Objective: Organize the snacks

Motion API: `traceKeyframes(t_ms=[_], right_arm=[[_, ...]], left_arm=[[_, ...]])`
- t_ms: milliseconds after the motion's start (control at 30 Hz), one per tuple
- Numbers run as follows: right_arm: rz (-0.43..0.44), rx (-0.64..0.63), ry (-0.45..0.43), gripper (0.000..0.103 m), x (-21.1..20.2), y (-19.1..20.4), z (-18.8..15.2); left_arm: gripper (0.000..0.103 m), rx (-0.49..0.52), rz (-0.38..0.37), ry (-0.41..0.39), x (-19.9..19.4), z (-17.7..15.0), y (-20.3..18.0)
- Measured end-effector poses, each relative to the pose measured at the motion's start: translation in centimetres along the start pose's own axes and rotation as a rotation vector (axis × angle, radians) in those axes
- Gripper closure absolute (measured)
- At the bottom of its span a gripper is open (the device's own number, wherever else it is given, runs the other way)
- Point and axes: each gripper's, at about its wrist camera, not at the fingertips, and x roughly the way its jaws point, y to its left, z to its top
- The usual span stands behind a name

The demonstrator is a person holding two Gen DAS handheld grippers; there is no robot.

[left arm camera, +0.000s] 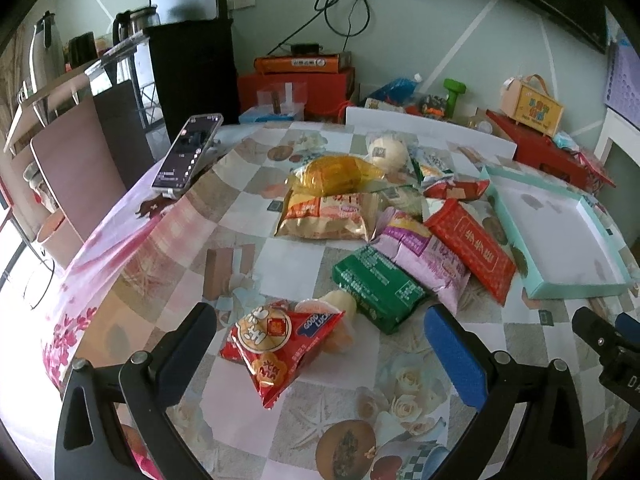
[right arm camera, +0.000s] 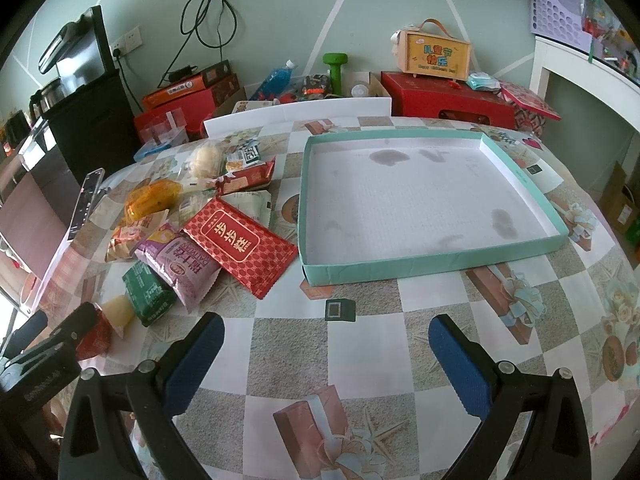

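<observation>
The left gripper (left arm camera: pixel 320 336) hangs low over the surface (right arm camera: pixel 360 360), which is covered in a glossy checked cloth printed with gift boxes and roses. Its fingers (left arm camera: pixel 452 344) are spread wide and hold nothing; between them lies a red triangular snack packet with a round yellow label (left arm camera: pixel 276 344), resting against a small clear cup of pale jelly (left arm camera: pixel 340 312). Just beyond sits a green foil-wrapped bar (left arm camera: pixel 378 286), then a lilac snack pouch (left arm camera: pixel 424 256) overlapping it, and a flat red packet with gold characters (left arm camera: pixel 472 244) beside that. Farther back the heap goes on: a beige biscuit bag (left arm camera: pixel 324 212), a crinkled yellow wrapper (left arm camera: pixel 336 168) on top of it, and a round white bun in clear film (left arm camera: pixel 386 152).

The right gripper (right arm camera: pixel 324 344) hovers over bare cloth, its blue-padded fingers (right arm camera: pixel 460 364) likewise parted and empty. Ahead of it lies a shallow mint-green cardboard tray with a white floor (right arm camera: pixel 440 264), just right of the heap. A phone (left arm camera: pixel 188 152) leans propped at the surface's far left edge.
</observation>
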Motion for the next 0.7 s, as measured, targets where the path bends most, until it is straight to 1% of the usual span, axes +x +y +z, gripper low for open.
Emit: traceKeyframes(t_ms=[67, 133, 267, 367, 700], right_arm=[[0.0, 0.001, 0.0, 0.0, 0.0, -0.1, 0.0], [0.001, 0.001, -0.001, 0.0, 0.0, -0.1, 0.0], [0.0, 0.002, 0.0, 0.0, 0.0, -0.1, 0.0], [0.001, 0.001, 0.0, 0.0, 0.0, -0.1, 0.0], [0.001, -0.005, 0.003, 0.0, 0.1, 0.1, 0.0]], left_arm=[[0.0, 0.01, 0.0, -0.01, -0.1, 0.0, -0.1], [0.0, 0.015, -0.004, -0.004, -0.1, 0.0, -0.2], [0.0, 0.036, -0.022, 0.013, 0.1, 0.0, -0.5], [0.0, 0.047, -0.041, 0.01, -0.1, -0.1, -0.7], [0.0, 0.033, -0.044, -0.003, -0.3, 0.1, 0.3]])
